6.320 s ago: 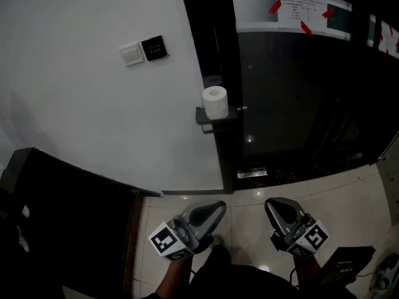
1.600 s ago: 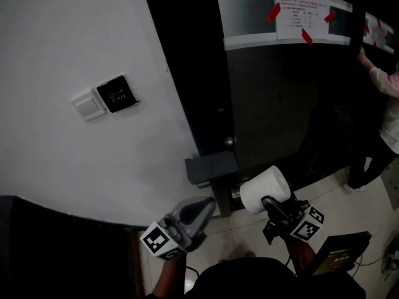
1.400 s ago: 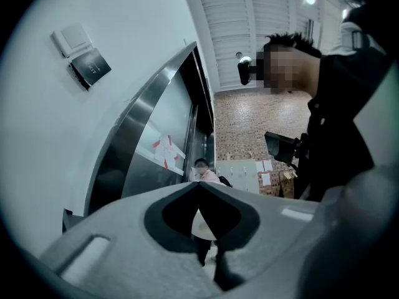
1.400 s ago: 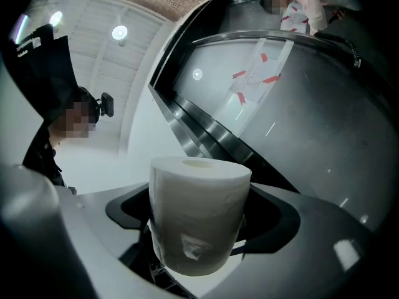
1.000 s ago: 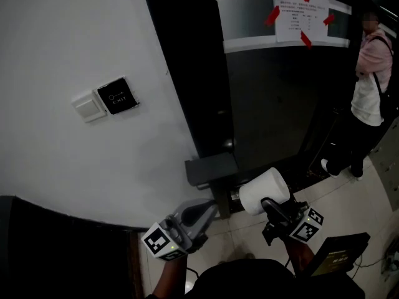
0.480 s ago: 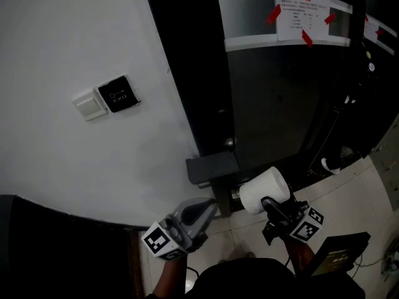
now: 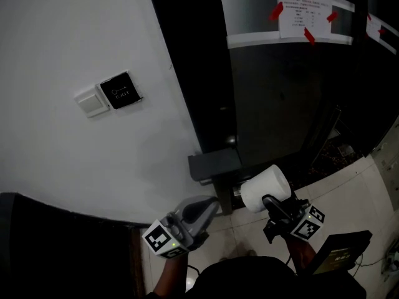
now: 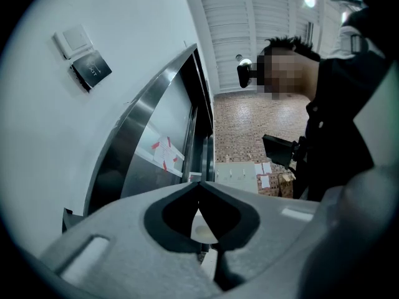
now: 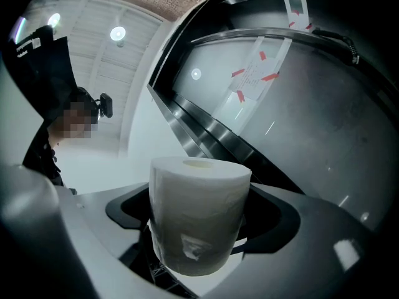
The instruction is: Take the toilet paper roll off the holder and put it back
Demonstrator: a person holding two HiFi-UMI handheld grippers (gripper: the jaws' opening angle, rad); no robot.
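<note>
The white toilet paper roll [image 7: 264,188] hangs in the air, just right of and below the dark holder shelf [image 7: 214,164] on the black door frame. My right gripper [image 7: 270,200] is shut on the roll, one jaw on each side. In the right gripper view the roll [image 9: 198,213] stands upright between the jaws with its core hole on top. My left gripper [image 7: 207,207] hovers below the shelf, a little left of the roll. Its jaws are shut with nothing in them [image 8: 199,189]. The shelf top is bare.
A white switch [image 7: 90,101] and a black exit button [image 7: 121,91] sit on the white wall. A notice taped in red [image 7: 303,8] hangs on the dark glass door. A dark cabinet [image 7: 56,242] is at lower left and a dark board [image 7: 340,254] at lower right, on a tiled floor [image 7: 355,185].
Several seconds ago the roll stood on the holder; now the right gripper holds it beside the shelf. Over the last second a person at right left the view; both grippers barely moved.
</note>
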